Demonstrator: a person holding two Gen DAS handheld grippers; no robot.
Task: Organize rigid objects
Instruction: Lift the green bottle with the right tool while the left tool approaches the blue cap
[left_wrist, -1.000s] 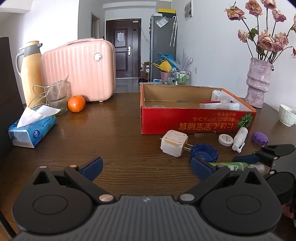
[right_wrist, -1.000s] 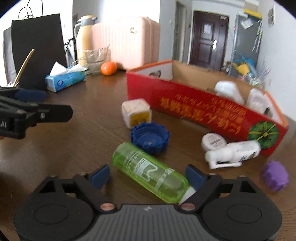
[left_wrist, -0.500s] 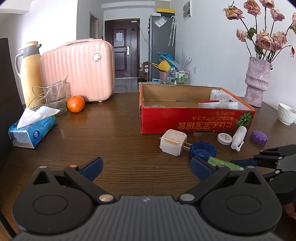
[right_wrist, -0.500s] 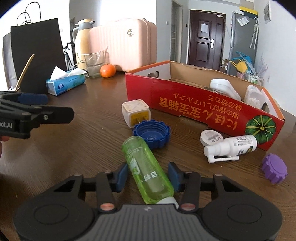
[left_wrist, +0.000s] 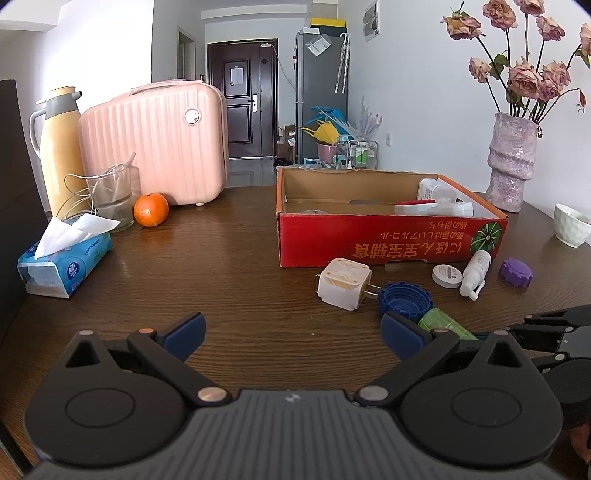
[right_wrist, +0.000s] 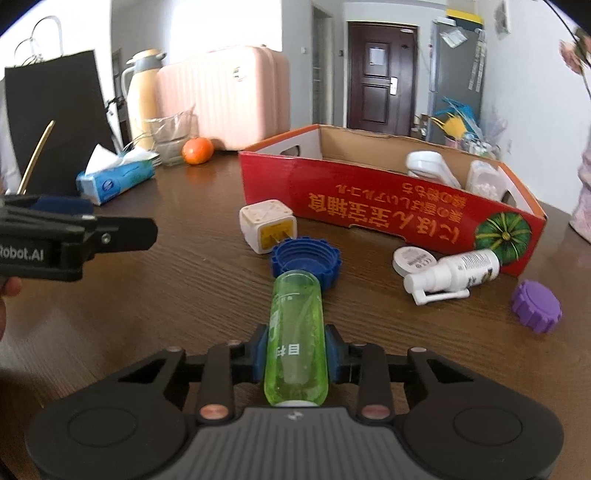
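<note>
Right tool (right_wrist: 295, 352) has just closed, clamping green bottle (right_wrist: 295, 332); left tool (left_wrist: 291, 328) wide.

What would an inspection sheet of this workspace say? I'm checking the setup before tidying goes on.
Surface: dark wooden table, bare in the middle.
Job's things: green bottle; plug adapter, blue cap, white spray bottle, white lid and purple cap lie before the red cardboard box, which holds white items.
Clutter: tissue pack, orange, glass, thermos, pink case, vase, white cup.
Grippers: left tongs open, empty; right tongs have just closed on the green bottle.
Cables: thin wires by the glass.
Surroundings: door, fridge.
</note>
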